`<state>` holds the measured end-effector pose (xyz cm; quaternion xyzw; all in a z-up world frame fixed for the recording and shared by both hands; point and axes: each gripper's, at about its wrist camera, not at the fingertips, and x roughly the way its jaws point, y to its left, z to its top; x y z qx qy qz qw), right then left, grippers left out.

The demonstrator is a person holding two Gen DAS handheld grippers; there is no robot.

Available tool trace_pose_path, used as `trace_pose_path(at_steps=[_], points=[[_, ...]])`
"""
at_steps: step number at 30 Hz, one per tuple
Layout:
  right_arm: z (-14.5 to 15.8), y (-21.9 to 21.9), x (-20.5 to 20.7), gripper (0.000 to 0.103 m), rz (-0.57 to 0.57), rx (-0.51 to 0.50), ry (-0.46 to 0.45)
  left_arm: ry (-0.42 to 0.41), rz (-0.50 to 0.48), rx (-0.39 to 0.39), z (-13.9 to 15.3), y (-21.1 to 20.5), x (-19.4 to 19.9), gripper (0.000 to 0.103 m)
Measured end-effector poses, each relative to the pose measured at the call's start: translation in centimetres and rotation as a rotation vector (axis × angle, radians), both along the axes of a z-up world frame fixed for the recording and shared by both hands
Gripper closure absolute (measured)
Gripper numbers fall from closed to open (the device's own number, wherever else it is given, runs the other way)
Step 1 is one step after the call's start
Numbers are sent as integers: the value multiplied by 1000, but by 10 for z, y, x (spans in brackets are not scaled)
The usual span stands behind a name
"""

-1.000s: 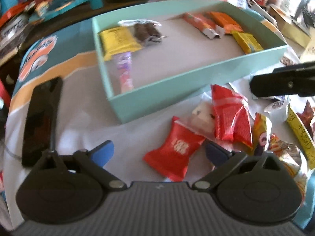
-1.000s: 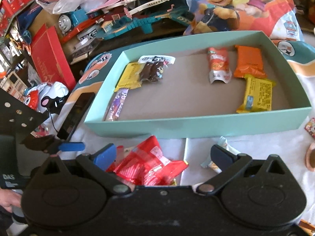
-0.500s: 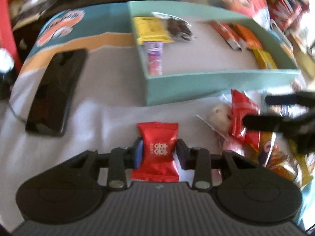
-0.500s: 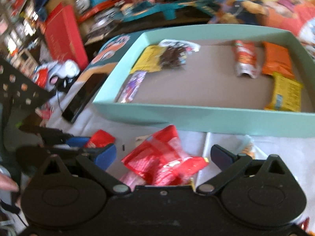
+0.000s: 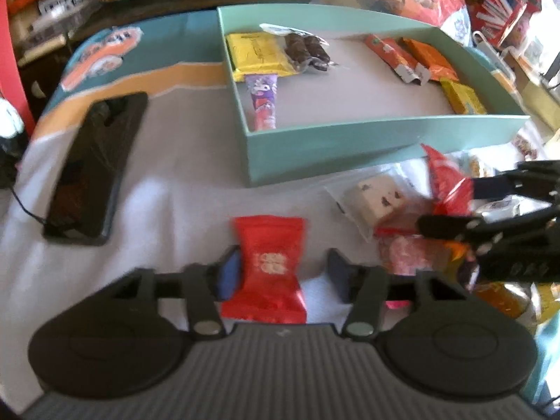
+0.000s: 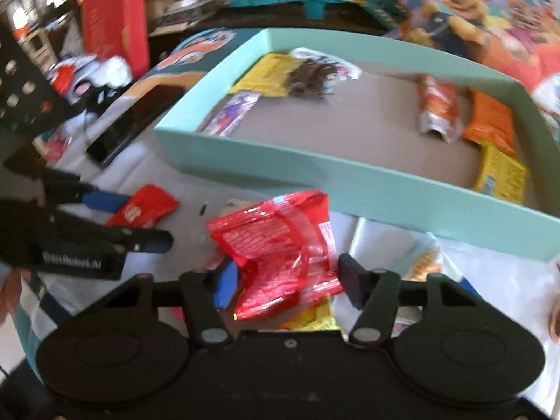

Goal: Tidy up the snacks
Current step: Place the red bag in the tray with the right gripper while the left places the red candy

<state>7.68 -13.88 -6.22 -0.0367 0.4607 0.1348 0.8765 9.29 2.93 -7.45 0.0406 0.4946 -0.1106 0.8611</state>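
Snacks are lying loose on the white cloth (image 5: 168, 210) before the teal box (image 5: 350, 140). Left gripper (image 5: 283, 274) jaws are closing around a small red packet (image 5: 269, 269), right pad not touching. Only the right wrist view is showing the right gripper (image 6: 287, 281) closing around a crinkled red wrapper (image 6: 280, 245).

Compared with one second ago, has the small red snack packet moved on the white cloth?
Yes. The small red snack packet lay tilted well right of the black phone; now it stands straight between the left tool's fingers, nearer the phone.
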Motion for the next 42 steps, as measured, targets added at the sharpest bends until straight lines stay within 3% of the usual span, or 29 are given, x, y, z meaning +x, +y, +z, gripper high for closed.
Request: trace_pose_path(at_steps=[10, 17, 24, 32, 38, 39, 40, 42], points=[[28, -39, -18, 48, -167, 144, 3, 23, 40, -74, 16, 13, -12, 73], [64, -67, -27, 48, -248, 237, -55, -60, 29, -131, 60, 13, -17, 73], [90, -99, 5, 48, -334, 215, -108, -140, 23, -142, 96, -4, 27, 73], [75, -124, 73, 48, -399, 176, -63, -103, 36, -110, 80, -29, 98, 73], [49, -120, 104, 46, -385, 131, -33, -78, 41, -78, 60, -34, 123, 72], [46, -120, 107, 42, -381, 129, -32, -78, 44, -69, 57, -34, 126, 66], [46, -119, 108, 37, -381, 129, -34, -83, 47, -63, 56, -35, 127, 43], [42, -120, 112, 5, -385, 150, -27, -98, 62, -45, 54, -35, 127, 6]])
